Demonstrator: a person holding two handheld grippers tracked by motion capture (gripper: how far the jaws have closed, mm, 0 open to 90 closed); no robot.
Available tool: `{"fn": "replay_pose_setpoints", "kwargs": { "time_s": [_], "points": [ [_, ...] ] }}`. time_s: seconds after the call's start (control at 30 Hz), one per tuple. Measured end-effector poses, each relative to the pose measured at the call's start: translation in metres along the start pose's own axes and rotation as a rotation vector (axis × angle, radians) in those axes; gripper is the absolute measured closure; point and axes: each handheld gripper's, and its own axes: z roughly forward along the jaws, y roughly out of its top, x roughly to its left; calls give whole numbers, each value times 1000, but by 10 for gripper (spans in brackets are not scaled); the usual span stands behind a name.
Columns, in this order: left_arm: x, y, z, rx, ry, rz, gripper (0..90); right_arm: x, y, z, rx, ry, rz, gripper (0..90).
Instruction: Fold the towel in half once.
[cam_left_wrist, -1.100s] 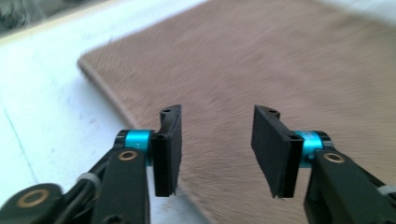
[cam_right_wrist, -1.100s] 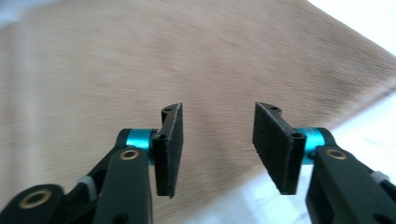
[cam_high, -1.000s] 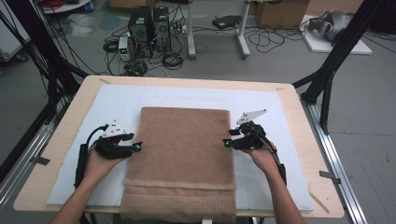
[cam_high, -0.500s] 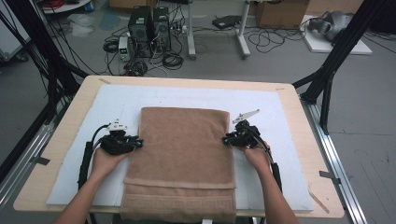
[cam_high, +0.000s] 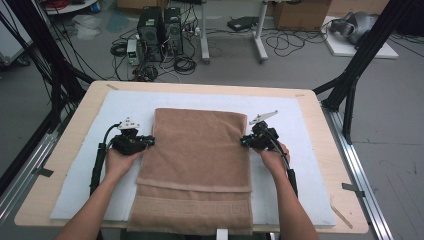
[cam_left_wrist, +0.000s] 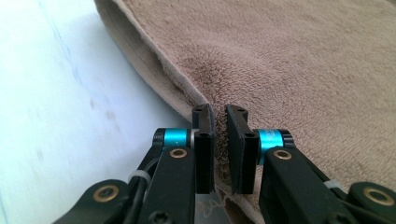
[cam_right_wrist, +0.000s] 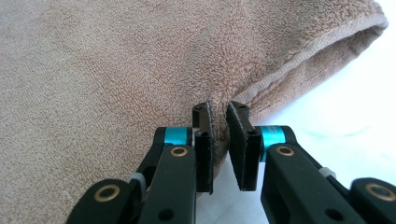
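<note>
High view: the folded brown towel (cam_high: 196, 170) lies mid-counter (cam_high: 320, 115), white mat free either side. Left gripper view: the left claw (cam_left_wrist: 219, 116) has just closed, pinching the towel's edge. Right gripper view: the right claw (cam_right_wrist: 219, 114) likewise; its far corner cut off.

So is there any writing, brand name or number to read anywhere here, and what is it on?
No text can be read anywhere.
Folded brown terry towel: a woven key-pattern border, no words.
Black computer towers on the floor: any labels are too small and blurred to read.
Cardboard boxes: no markings legible.
</note>
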Motion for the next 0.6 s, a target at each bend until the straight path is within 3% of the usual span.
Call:
{"fn": "replay_pose_setpoints", "kwargs": {
  "time_s": [0.07, 0.3, 0.37, 0.43, 0.5, 0.6],
  "points": [
    [0, 8, 4, -8, 19, 15, 817, -6, 5, -1, -5, -19, 5, 813],
    [5, 25, 11, -75, 38, -26, 817, -24, 26, -4, -23, -71, 11, 807],
    [9, 21, 15, -38, 36, -25, 792, -30, 23, 1, -33, -57, 38, 746],
    [13, 17, 15, -3, 38, -22, 706, -33, 18, 3, -10, -59, 75, 655],
    [17, 15, 9, -14, 26, -31, 641, -34, 14, -3, -27, -35, 93, 615],
    [17, 15, -6, -38, 15, -13, 586, -30, 11, -17, -68, -12, 86, 563]
  ]
}}
